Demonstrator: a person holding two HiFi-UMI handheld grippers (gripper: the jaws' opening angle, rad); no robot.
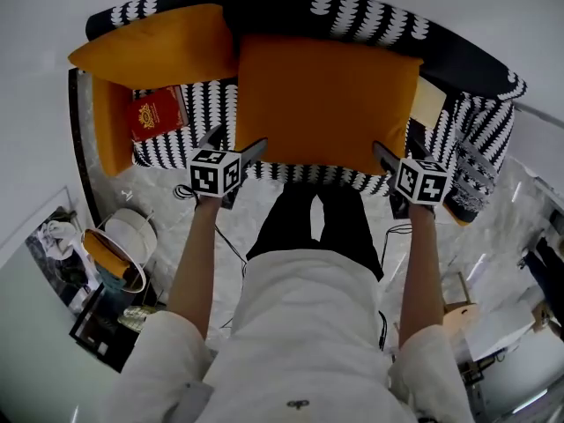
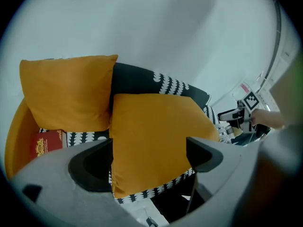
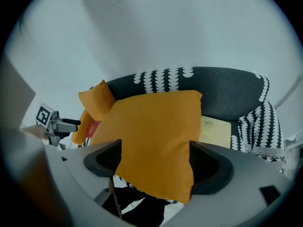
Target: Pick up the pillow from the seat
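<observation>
Here, left tool (image 1: pixel 233 148), right tool (image 1: pixel 397 154) agape, empty; pillow (image 1: pixel 326 104) on patterned sofa (image 1: pixel 370 16), marble floor (image 1: pixel 159 192).

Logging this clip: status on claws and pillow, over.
Left claw open, right claw open, at pillow's front corners, no grip. Pillow on seat. Red book, second pillow off to side.

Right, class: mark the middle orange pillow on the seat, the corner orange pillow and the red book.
middle orange pillow (image 1: pixel 326 104): head view, centre of its broad face.
corner orange pillow (image 2: pixel 66 91): left gripper view, centre of its front face.
red book (image 1: pixel 157 113): head view, centre of its cover.
</observation>
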